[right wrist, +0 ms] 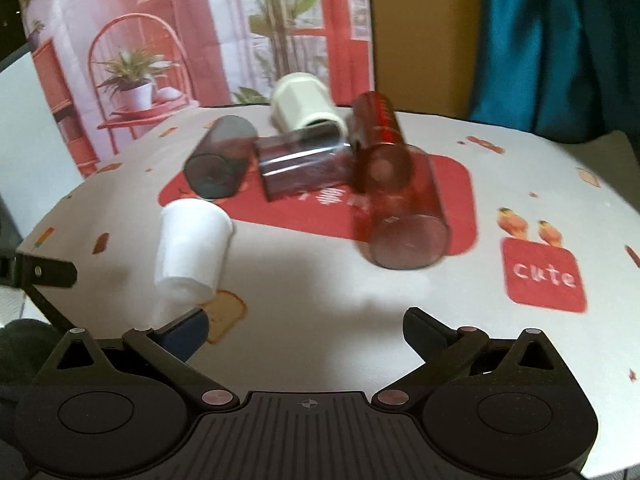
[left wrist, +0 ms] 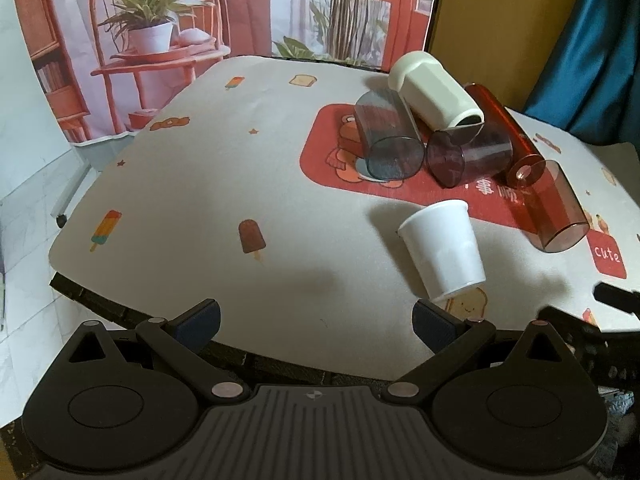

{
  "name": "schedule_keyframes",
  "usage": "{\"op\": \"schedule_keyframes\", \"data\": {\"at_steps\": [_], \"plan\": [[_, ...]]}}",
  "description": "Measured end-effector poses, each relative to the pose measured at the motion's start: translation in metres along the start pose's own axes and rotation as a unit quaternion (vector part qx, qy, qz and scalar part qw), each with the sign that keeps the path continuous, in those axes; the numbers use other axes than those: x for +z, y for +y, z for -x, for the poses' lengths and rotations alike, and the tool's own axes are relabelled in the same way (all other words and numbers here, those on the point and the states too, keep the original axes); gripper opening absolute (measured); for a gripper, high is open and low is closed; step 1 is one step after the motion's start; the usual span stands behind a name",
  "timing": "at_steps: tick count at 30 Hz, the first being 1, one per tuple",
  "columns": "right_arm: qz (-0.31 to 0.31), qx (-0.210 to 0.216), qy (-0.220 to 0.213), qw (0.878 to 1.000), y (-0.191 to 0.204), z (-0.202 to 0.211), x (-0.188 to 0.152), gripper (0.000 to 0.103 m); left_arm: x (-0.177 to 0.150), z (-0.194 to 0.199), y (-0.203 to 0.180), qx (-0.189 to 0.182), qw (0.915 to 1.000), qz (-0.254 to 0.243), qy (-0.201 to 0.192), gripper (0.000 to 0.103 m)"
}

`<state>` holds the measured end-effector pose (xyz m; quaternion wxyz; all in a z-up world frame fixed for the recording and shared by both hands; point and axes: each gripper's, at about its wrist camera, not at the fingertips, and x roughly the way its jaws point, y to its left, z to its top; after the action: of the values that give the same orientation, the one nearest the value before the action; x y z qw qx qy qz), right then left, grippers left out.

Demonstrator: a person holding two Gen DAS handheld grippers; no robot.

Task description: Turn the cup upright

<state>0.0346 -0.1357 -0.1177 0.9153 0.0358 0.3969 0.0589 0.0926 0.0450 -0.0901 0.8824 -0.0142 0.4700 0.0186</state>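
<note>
We record the left gripper [left wrist: 316, 320] and right gripper [right wrist: 306, 326], both along the lower frame edge: matte black linkage arms, dark blue ribbed fingertip pads [left wrist: 200, 318], pinkish-silver pivot pins, round black side housings, ribbed grey centre plate with crosshair mark.

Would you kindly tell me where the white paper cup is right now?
The white paper cup lies on its side at the table's near edge, beside the red mat, just ahead of the left hand-held gripper.
</note>
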Motion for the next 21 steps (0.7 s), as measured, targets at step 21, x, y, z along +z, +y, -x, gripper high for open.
{"op": "schedule_keyframes", "data": {"at_steps": [21], "plan": [[-0.097,-0.067,-0.018,0.993,-0.069,0.006,-0.020,0.103,0.062,-0.082,-0.099,-0.060,0.9964,0.002,0.061,0.097]]}}
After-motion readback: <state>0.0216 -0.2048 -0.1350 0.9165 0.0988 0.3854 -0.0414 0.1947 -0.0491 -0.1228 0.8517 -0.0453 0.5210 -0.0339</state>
